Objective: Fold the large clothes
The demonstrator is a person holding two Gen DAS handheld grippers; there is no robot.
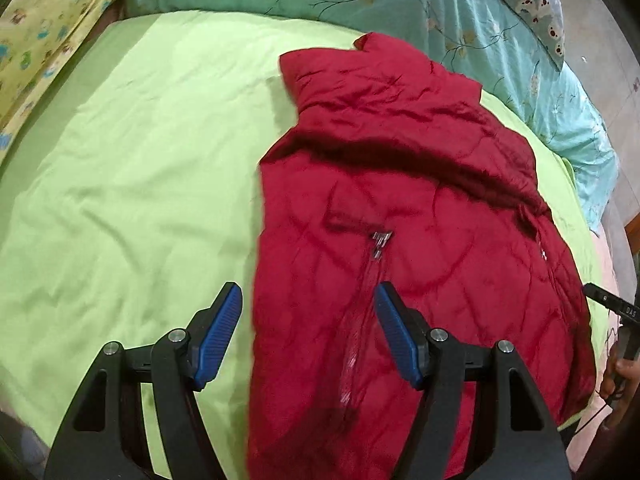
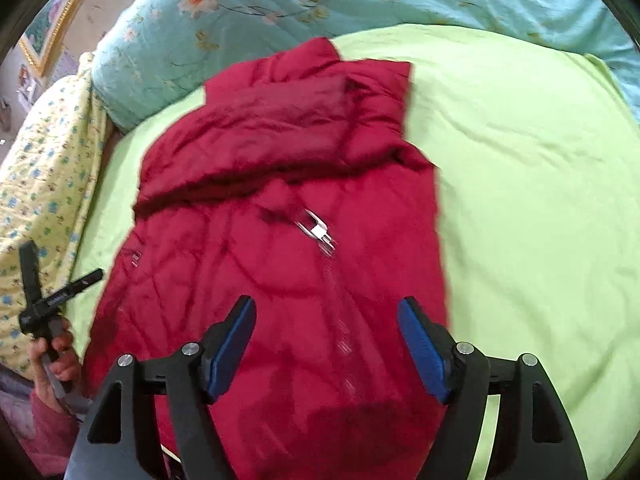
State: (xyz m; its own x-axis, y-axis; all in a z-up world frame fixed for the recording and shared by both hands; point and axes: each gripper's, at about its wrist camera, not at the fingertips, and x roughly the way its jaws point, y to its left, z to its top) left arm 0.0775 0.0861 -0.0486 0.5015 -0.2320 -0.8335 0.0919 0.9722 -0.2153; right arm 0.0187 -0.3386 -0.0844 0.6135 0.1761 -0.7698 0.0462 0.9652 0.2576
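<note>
Lying on green sheet: red jacket (floral quilt behind); both grippers' fingers wide.

Only the letters "DAS" can be read, printed in white on the black body of the right gripper; the rest of that marking is blurred.

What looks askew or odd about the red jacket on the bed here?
The red jacket lies partly folded on the green sheet, its upper part bunched in uneven ridges and its zipper pull exposed. No damage shows.
</note>
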